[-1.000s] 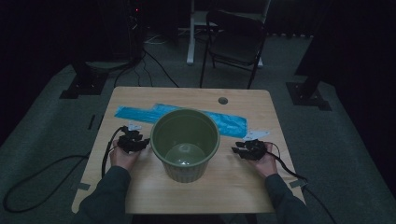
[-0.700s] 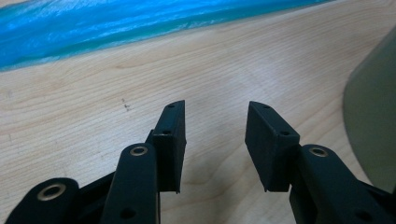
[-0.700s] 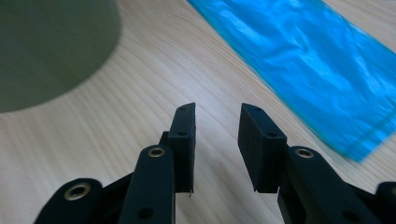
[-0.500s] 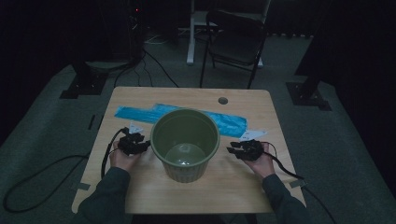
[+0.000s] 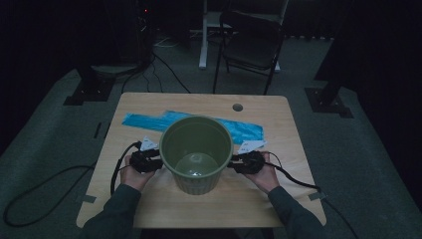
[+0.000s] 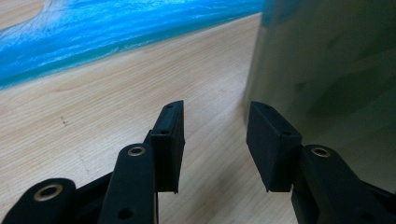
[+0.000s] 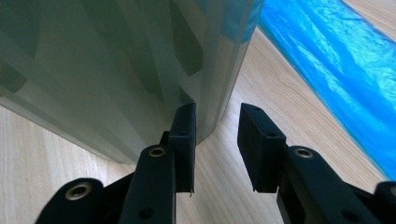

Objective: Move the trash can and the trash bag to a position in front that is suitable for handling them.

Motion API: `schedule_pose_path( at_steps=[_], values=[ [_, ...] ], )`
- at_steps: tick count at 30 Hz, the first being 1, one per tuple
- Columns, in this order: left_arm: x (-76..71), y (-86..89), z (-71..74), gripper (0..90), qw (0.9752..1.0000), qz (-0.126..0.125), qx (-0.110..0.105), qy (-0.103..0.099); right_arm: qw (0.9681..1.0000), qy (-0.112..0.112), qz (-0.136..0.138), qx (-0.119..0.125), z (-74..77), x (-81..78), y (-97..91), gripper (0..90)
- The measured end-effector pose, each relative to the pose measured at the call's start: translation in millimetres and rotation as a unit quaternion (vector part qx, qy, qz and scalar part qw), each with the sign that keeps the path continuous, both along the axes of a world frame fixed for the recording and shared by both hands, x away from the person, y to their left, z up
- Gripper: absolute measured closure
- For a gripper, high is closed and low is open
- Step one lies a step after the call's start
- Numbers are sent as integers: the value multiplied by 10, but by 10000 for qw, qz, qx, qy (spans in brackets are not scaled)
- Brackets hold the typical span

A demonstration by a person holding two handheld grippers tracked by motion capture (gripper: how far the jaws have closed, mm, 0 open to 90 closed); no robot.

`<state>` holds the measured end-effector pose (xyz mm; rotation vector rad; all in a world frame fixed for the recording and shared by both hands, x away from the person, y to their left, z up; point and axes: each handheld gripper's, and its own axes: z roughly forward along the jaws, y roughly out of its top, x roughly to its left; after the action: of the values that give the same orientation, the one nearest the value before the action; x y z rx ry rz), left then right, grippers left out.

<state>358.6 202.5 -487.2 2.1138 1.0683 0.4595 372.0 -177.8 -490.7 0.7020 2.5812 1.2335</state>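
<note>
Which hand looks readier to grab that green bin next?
Neither by much: both tongs flank the green bin with jaws open and nothing between them. The left tongs have one jaw right against its wall; the right tongs sit similarly close.

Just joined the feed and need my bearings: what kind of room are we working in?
Likely a dim lab or recording studio rather than a home. A bare wooden table stands on grey carpet, with black stand bases beside it, a folding chair behind, and cables across the floor.
</note>
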Motion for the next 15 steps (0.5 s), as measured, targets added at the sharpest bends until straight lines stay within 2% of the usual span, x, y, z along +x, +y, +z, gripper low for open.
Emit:
schedule_pose_path(
  at_steps=[10, 15],
  values=[
    [-4, 78, -2, 570, 9999, 147, -63, -6, 9997, -14, 221, -69, 18, 29, 189, 675],
    [2, 87, -6, 567, 9998, 164, -61, -19, 9998, -16, 172, -49, 34, 73, 174, 669]
  ],
)
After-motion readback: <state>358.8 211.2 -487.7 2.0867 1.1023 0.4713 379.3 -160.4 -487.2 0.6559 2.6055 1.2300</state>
